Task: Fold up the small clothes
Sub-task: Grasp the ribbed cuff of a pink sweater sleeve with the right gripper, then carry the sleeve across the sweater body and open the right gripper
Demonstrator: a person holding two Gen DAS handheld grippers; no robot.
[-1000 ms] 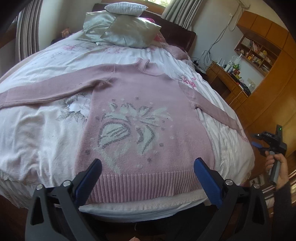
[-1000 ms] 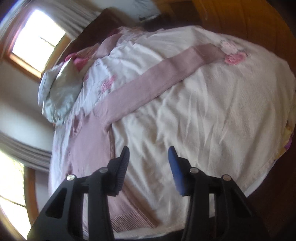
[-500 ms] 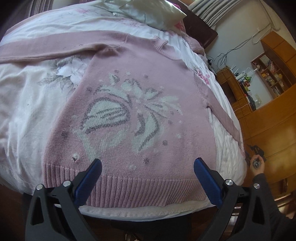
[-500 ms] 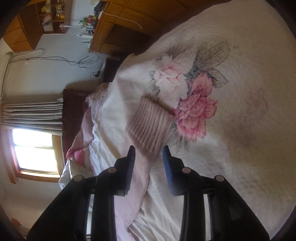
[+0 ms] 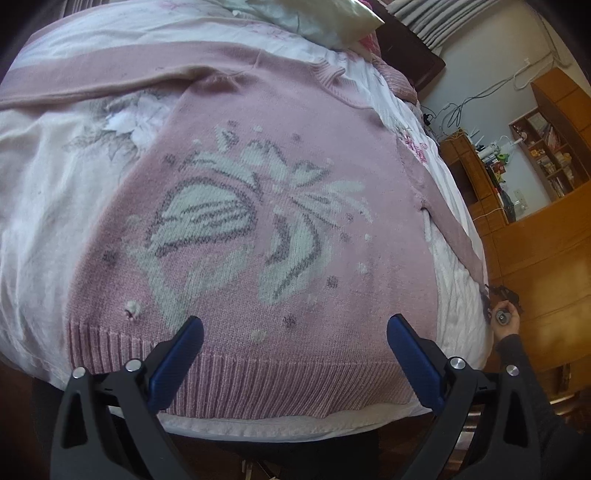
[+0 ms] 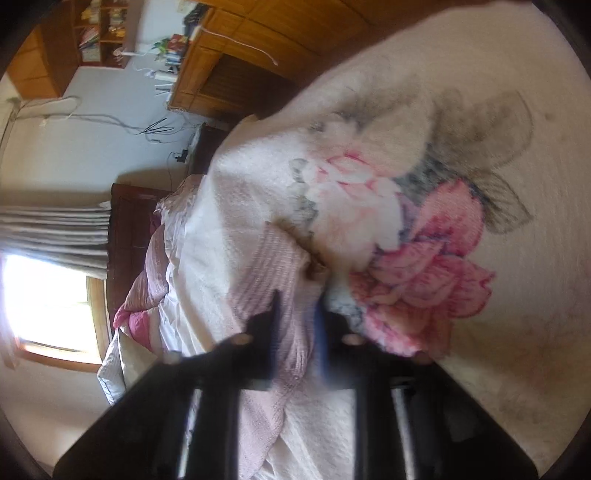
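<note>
A pink knitted sweater [image 5: 258, 221] with a pale flower pattern lies flat, front up, on the bed, both sleeves spread outward. My left gripper [image 5: 295, 332] hovers open just over its ribbed hem [image 5: 277, 380], blue pads wide apart and holding nothing. At the bed's right edge a hand holds my right gripper [image 5: 498, 299] at the end of the right sleeve. In the right wrist view, which is blurred, the ribbed sleeve cuff [image 6: 266, 266] is bunched between the narrow fingers of my right gripper [image 6: 297, 317].
A white bedspread [image 6: 480, 147] with printed pink flowers covers the bed. Pillows [image 5: 314, 18] and a dark headboard [image 5: 406, 48] are at the far end. Wooden cabinets [image 5: 535, 258] and shelves stand close to the right side. A bright window [image 6: 44, 302] is behind the headboard.
My right gripper travelled along the sleeve to its cuff and closed its fingers on it. My left gripper moved lower and nearer to the hem, staying open.
</note>
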